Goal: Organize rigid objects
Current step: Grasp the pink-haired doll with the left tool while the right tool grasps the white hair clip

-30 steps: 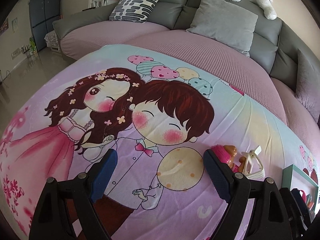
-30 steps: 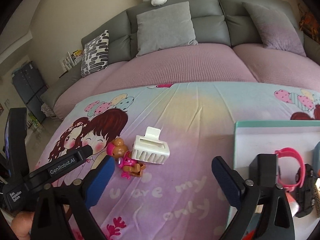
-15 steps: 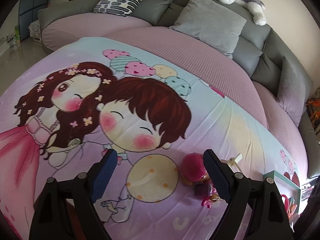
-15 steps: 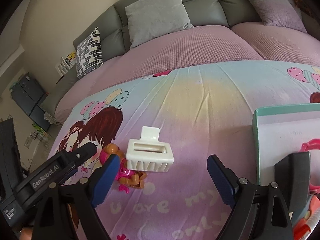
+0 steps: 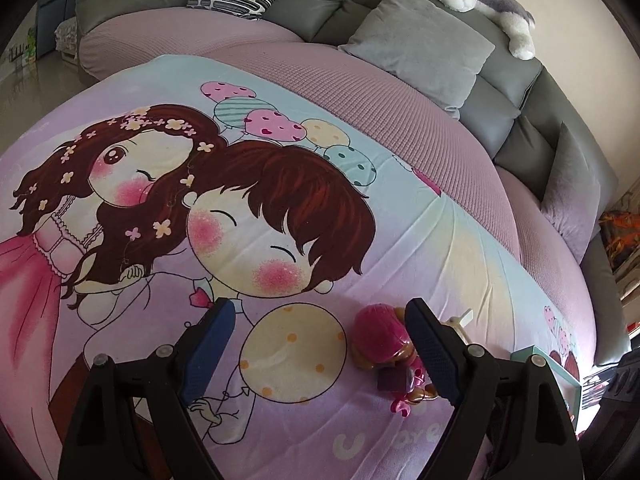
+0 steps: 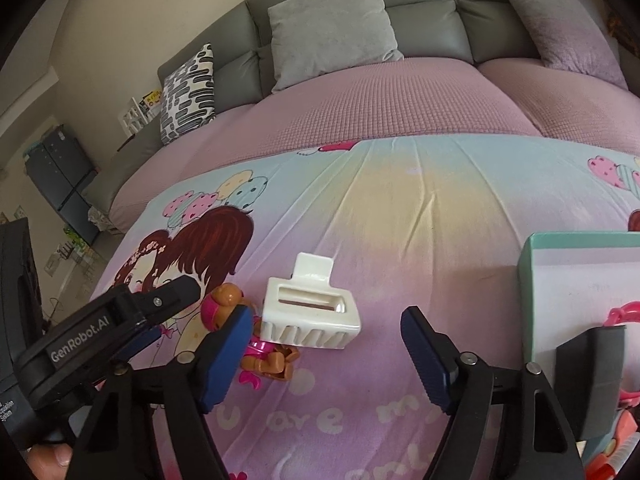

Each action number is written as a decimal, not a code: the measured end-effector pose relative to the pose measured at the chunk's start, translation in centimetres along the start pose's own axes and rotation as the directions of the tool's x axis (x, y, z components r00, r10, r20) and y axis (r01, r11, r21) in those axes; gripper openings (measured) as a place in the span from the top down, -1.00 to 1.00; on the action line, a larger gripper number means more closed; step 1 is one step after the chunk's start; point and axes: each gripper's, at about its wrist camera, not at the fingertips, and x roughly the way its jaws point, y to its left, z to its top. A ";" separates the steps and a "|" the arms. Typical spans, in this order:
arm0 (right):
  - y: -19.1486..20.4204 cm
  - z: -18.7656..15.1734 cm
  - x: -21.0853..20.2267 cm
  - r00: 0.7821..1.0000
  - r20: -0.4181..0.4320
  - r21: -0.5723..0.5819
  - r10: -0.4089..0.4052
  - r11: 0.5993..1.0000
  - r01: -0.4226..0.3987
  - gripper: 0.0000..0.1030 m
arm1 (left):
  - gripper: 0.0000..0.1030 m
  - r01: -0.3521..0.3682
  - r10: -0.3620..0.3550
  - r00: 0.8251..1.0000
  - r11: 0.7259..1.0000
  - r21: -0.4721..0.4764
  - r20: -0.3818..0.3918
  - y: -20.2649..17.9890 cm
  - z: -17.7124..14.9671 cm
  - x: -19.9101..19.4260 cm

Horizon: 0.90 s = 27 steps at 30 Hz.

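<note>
**Toy dog and hair claw on the cartoon blanket, both grippers open**

Grey sofa cushions (image 6: pixel 328 28) and a mauve quilted seat cover (image 6: pixel 360 108) fill the back of both views, and over the seat lies a printed blanket (image 6: pixel 420 208) with two cartoon children and pastel balloons.

Far left in the right wrist view, the left gripper (image 5: pixel 316 350) reaches in as a black arm with white lettering; a fingertip of the person's hand (image 6: pixel 52 458) shows at the bottom edge beneath it. In its own camera its blue-padded jaws stand wide apart over a printed yellow balloon, with nothing between them. The toy dog (image 5: pixel 386 340) — a small brown figure with a pink helmet and pink outfit — lies on the blanket touching or just inside the inner face of this gripper's right-hand finger; I cannot tell whether pad and toy touch.

Next comes the cream hair claw (image 6: pixel 310 312), resting teeth toward the camera, its lower left corner overlapping the toy dog. It sits just beyond the right gripper (image 6: pixel 324 354), nearer its left-hand finger. That gripper's jaws have just been closing, yet they are still parted and hold nothing; only blanket lies between the pads.

At the right edge stands a teal-rimmed box (image 6: pixel 580 238) with a white inside. A pink ring-shaped item (image 6: pixel 622 314) and other coloured pieces, too hidden to name, lie in it behind the gripper body.
</note>
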 end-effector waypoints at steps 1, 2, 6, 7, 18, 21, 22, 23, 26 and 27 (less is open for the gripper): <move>0.0 0.0 0.1 1.000 -0.004 0.001 0.004 1.000 -0.004 -0.42 | -0.68 0.002 -0.002 1.000 1.000 0.001 -0.001 0.0 0.0 0.0; 0.0 -0.1 0.1 1.000 -0.006 0.000 0.004 1.000 -0.004 -0.39 | -0.68 0.004 -0.004 1.000 1.000 0.005 -0.004 -0.1 0.0 0.1; -0.2 0.0 0.4 1.000 -0.010 0.008 0.013 1.000 -0.013 -0.39 | -0.68 0.023 -0.022 1.000 0.999 0.026 -0.017 -0.7 -0.1 0.5; -0.2 0.0 0.5 1.000 -0.013 0.005 0.012 1.000 -0.012 -0.39 | -0.68 0.027 -0.027 0.999 0.999 0.031 -0.018 -0.9 -0.1 0.5; -0.2 -0.1 1.1 0.999 -0.026 0.003 0.040 0.999 -0.040 -0.06 | -0.49 0.060 -0.055 0.997 0.995 0.084 -0.062 -2.3 -0.7 1.5; -0.2 -0.2 1.1 0.999 -0.029 -0.001 0.039 0.999 -0.039 -0.07 | -0.20 0.083 -0.077 0.994 0.993 0.087 -0.072 -2.6 -0.8 1.7; -0.2 -0.2 1.1 0.999 -0.029 -0.004 0.037 0.999 -0.037 -0.07 | -0.11 0.093 -0.087 0.993 0.992 0.087 -0.077 -2.7 -0.8 1.8; -0.2 -0.3 1.1 0.999 -0.030 -0.007 0.033 0.999 -0.033 -0.06 | -0.06 0.103 -0.096 0.992 0.991 0.087 -0.083 -2.8 -0.9 1.9; -0.3 -0.3 1.2 0.999 -0.037 -0.009 0.029 1.000 -0.030 -0.05 | 0.11 0.117 -0.108 0.990 0.989 0.092 -0.095 -3.1 -1.0 2.2; -0.3 -0.3 1.3 0.999 -0.038 -0.010 0.027 1.000 -0.028 -0.05 | 0.13 0.118 -0.109 0.989 0.989 0.094 -0.097 -3.2 -1.0 2.3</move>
